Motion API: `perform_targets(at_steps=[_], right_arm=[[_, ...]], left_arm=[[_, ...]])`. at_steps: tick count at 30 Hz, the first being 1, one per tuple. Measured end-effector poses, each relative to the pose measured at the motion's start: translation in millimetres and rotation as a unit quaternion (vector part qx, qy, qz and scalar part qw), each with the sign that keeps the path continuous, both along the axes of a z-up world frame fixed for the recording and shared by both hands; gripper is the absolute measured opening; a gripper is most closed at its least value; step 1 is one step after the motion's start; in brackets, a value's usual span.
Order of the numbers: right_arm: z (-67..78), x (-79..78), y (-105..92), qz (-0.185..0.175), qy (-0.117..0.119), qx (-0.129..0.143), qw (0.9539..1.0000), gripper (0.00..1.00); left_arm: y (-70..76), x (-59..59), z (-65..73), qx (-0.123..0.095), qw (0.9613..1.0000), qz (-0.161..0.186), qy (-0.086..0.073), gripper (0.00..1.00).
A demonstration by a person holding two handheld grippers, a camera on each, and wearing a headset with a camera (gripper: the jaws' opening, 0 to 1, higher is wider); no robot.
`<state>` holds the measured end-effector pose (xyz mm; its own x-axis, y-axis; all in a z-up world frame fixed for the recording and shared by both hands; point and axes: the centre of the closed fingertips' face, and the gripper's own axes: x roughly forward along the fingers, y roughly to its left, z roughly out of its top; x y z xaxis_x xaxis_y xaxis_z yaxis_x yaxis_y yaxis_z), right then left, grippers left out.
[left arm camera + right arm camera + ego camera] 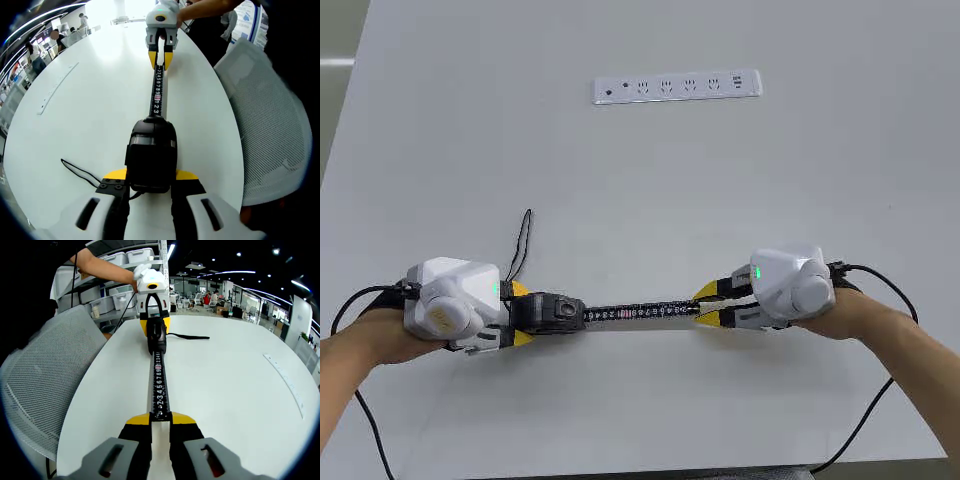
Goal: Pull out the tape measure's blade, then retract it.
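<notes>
Gripping the tape measure (pixel 555 312) by its black case, left gripper (pixel 523 314) closed around it, at the near left of the white table (pixel 650 180) | blade (pixel 640 312) pulled out, running straight between both grippers | right gripper (pixel 706 306) pinched shut on the blade's tip | power strip (pixel 677 87) well apart, at the far side

Left tool (pixel 522 313), right tool (pixel 706 305), white bodies, black cables (pixel 863 416)

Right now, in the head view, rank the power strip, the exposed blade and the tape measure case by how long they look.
1. power strip: longest, even though it lies farthest from the camera.
2. exposed blade: clearly shorter than the strip.
3. tape measure case: shortest.
</notes>
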<state>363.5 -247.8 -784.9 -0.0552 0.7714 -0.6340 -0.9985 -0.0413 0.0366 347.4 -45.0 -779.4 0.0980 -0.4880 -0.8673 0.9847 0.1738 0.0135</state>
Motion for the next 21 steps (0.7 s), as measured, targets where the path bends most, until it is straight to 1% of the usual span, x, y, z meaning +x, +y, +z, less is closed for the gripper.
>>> perform_targets(at_steps=[12,21], right_arm=[[0.1,0.4,-5.4,0.000,0.001,-0.003,1.0000,0.10],[-1.3,0.6,-10.5,0.000,0.002,-0.006,1.0000,0.10]], left_arm=[[-1.5,-1.4,2.3,0.001,1.0000,0.001,0.001,0.27],[-0.8,-0.6,1.4,0.001,1.0000,0.001,0.001,0.27]])
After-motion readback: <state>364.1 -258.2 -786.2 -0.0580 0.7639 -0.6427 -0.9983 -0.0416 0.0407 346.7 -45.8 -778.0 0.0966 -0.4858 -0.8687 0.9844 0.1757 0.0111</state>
